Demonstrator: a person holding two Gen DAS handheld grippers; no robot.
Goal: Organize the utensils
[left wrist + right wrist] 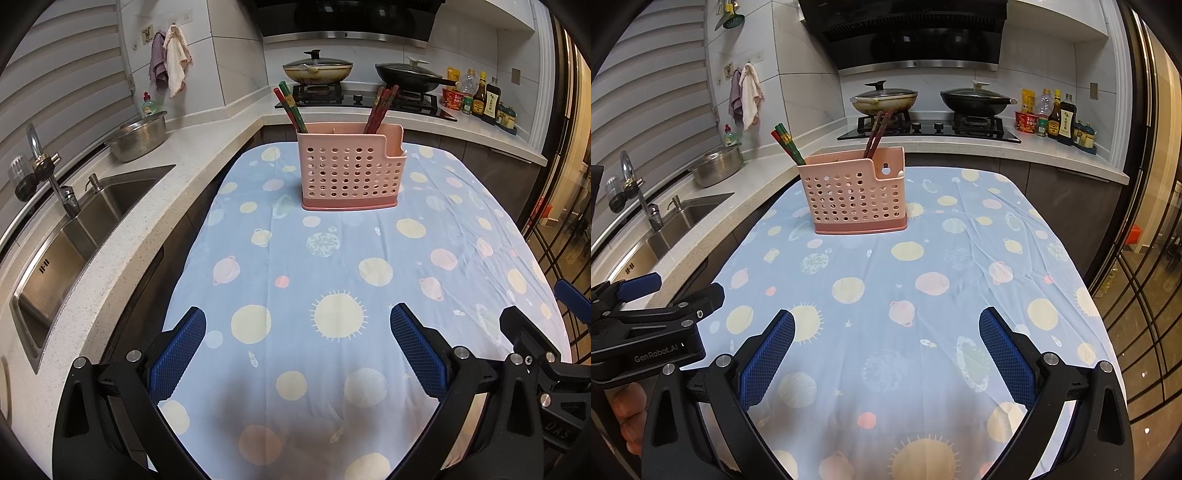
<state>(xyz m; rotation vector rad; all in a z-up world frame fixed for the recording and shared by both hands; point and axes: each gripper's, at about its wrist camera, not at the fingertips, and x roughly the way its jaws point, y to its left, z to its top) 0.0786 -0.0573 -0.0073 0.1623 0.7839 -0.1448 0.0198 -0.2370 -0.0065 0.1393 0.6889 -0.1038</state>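
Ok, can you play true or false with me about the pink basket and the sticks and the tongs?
1. The pink basket stands upright on the tablecloth. True.
2. Chopsticks lie loose on the tablecloth. False: the chopsticks stand inside the basket, in two bunches.
3. The left tongs are open and hold nothing. True.
4. The right tongs grip a chopstick. False: they are open and empty.
5. Both pans on the stove have lids. True.

Even indoor light, sharp focus; soft shadow on the near tabletop; fisheye bends edges, corners black.
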